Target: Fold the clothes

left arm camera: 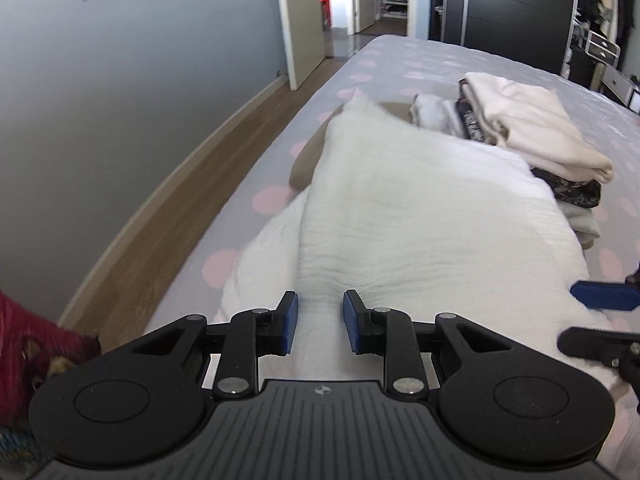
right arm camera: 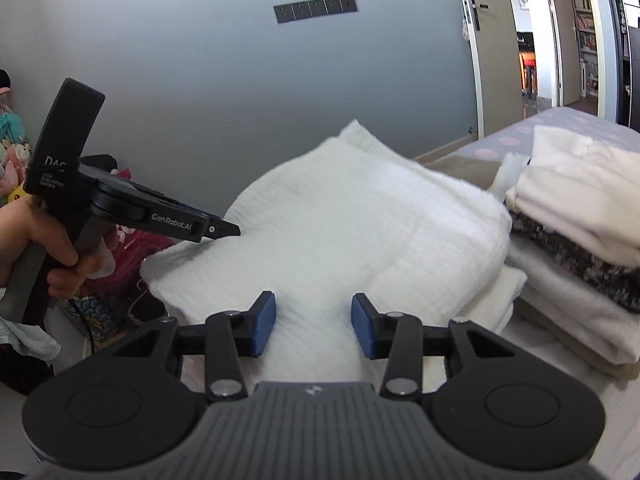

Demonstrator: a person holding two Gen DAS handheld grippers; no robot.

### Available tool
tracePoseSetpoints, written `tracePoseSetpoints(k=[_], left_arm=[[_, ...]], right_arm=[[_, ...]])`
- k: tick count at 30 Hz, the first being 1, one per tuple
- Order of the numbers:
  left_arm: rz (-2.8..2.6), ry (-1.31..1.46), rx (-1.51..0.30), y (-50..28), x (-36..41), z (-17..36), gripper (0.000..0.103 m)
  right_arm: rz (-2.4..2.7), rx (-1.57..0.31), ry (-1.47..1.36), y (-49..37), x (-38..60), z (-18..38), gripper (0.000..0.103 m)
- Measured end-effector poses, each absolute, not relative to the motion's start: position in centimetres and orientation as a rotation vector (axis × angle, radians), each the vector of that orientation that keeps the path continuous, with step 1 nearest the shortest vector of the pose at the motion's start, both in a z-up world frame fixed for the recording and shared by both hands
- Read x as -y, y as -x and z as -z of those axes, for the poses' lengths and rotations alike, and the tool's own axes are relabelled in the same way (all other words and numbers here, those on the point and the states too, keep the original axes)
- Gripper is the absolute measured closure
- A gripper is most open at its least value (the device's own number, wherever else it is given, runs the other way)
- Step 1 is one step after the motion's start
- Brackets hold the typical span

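Bed [left arm camera: 460, 64]: grey cover with pink dots; carries every garment in view; wooden floor [left arm camera: 180, 200] along its side at 9 o'clock in the left wrist view
White cloth [left arm camera: 420, 220]: the largest garment, textured, folded double, spread on the bed straight ahead of both cameras; far corner blurred at 12 o'clock in the left wrist view; a tan piece [left arm camera: 308, 160] shows just beyond its edge at 11 o'clock
Stack of folded clothes [left arm camera: 532, 136]: at 2 o'clock in the left wrist view, just beside the white cloth; cream garment on top, dark patterned fabric below it, pale layers underneath; at 3 o'clock in the right wrist view [right arm camera: 576, 216]
Left hand-held gripper [left arm camera: 320, 322]: jaws released, a clear gap between the blue pads [left arm camera: 289, 322]; white cloth lies under the gap, contact cannot be told; in the right wrist view its tip rests at the cloth edge at 9 o'clock [right arm camera: 224, 232]
Right hand-held gripper [right arm camera: 314, 326]: jaws released, blue pads [right arm camera: 265, 326] apart over the near fold of the white cloth; nothing grasped
Hand [right arm camera: 36, 248]: wrapped round the left gripper's handle, at 9 o'clock in the right wrist view
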State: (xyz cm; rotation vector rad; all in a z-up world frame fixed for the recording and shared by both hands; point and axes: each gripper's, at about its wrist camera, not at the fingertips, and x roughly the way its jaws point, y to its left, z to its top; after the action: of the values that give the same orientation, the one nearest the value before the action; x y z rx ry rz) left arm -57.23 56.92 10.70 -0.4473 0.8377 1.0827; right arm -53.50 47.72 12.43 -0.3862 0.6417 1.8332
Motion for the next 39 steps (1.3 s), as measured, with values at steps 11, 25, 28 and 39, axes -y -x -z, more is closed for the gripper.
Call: tracePoseSetpoints(k=[11,25,28,39], left_arm=[[-1.171,0.398,-0.78,56.8,-52.5,-13.2,0.079],[-1.244,0.302,-0.728,54.7,-41.0,-17.7,0.032],[-1.242,0.302,-0.739,54.6,-39.7,-17.8,0.03],[-1.183,0.42,-0.815,54.9,-37.6,-15.8,0.029]], right_arm=[[-1.756,-0.649,0.37,53.5,-46.6,-13.5,0.044],[-1.6,-0.762,0.257,52.7,-39.2,-17.4,0.026],[-1.584,-0.786,0.251,52.7,-38.0,-17.8,0.023],[-1.554,-0.797,0.25,53.1,-34.9,-18.5,0.02]])
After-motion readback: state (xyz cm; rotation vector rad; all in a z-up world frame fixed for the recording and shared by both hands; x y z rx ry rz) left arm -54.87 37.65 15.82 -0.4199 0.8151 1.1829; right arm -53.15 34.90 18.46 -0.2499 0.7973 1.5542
